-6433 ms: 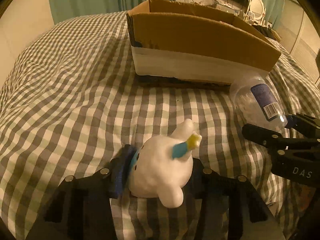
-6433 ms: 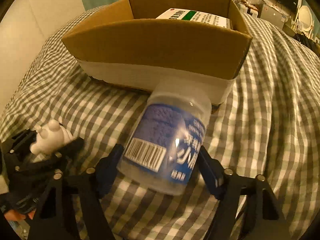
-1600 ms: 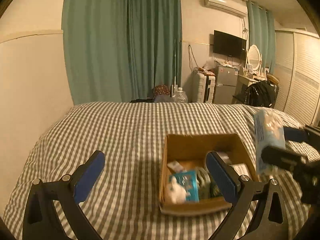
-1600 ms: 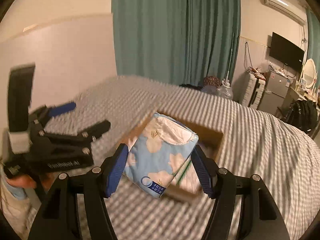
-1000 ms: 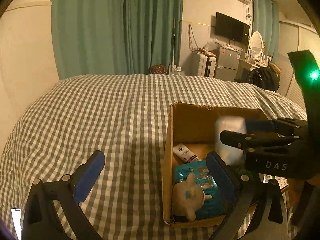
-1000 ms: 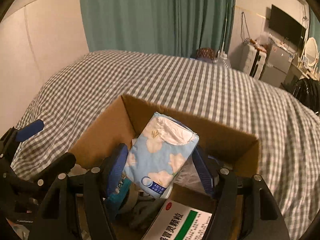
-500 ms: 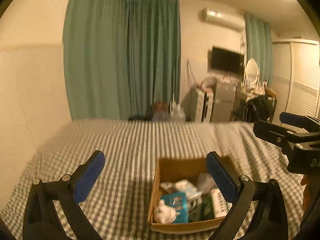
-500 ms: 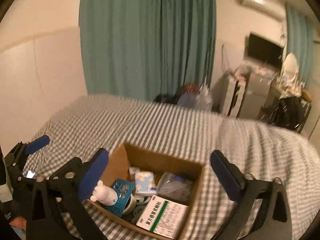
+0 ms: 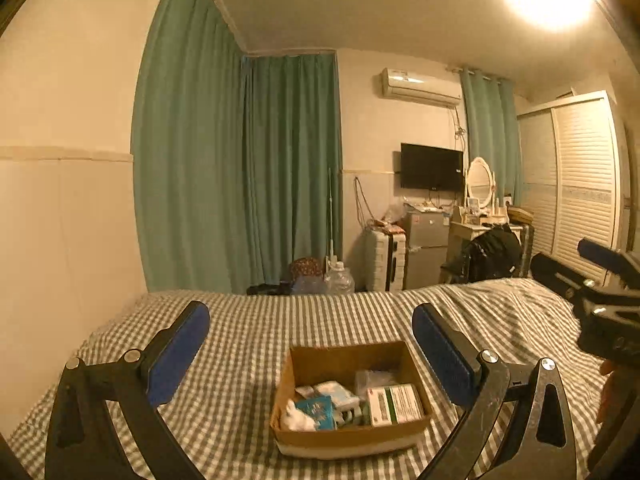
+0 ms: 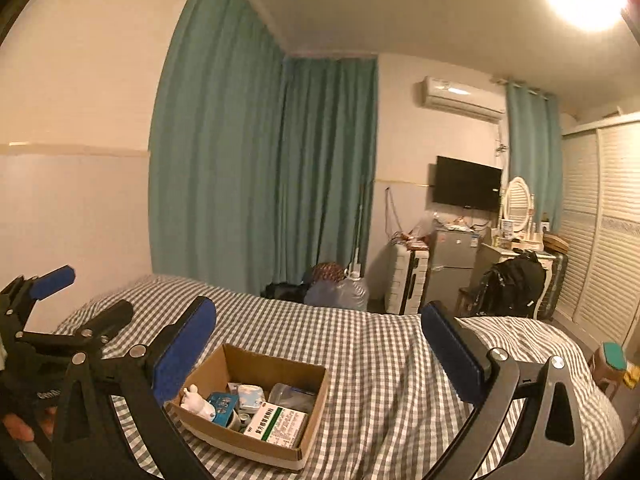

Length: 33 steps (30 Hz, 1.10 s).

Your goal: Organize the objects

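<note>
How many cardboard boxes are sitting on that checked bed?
1. The open cardboard box sits on the gingham bedspread and holds several items. No other box shows; parts of the bed are out of view.

Matt brown cardboard box [image 9: 348, 438] on checked cloth bedspread [image 9: 248, 344]

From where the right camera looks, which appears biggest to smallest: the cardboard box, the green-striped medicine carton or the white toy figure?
1. cardboard box
2. green-striped medicine carton, lying inside the box
3. white toy figure, in the box's left corner

Both wrist views high above shared box [image 9: 352, 436].
</note>
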Each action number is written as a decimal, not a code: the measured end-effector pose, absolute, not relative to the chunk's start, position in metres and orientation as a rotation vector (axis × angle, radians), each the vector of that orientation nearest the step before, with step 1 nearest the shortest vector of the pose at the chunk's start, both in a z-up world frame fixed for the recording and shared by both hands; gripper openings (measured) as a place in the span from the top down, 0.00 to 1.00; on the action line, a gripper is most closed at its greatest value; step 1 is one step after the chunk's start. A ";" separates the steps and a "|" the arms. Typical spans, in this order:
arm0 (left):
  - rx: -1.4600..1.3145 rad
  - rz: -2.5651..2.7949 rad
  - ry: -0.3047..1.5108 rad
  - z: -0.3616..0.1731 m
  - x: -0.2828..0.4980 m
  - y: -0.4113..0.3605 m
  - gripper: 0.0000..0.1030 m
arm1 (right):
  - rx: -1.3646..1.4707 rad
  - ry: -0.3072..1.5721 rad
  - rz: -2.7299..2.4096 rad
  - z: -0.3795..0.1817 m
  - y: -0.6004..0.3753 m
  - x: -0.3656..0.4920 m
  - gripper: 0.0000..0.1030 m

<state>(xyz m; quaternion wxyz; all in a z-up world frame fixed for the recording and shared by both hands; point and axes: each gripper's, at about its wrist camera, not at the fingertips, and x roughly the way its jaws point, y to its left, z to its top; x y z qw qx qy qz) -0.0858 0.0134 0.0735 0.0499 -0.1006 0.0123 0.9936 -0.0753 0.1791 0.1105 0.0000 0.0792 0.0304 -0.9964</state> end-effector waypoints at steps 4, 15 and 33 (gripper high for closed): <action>-0.352 3.015 0.007 0.053 -0.080 0.016 0.00 | 0.275 0.048 -3.132 0.078 0.189 -0.072 0.01; -0.504 2.998 -0.028 0.011 -0.085 0.018 0.00 | 0.459 0.105 -3.131 0.003 0.188 -0.083 0.01; -0.547 2.984 -0.046 0.011 -0.081 0.012 0.00 | 0.488 0.085 -3.133 0.007 0.184 -0.085 0.00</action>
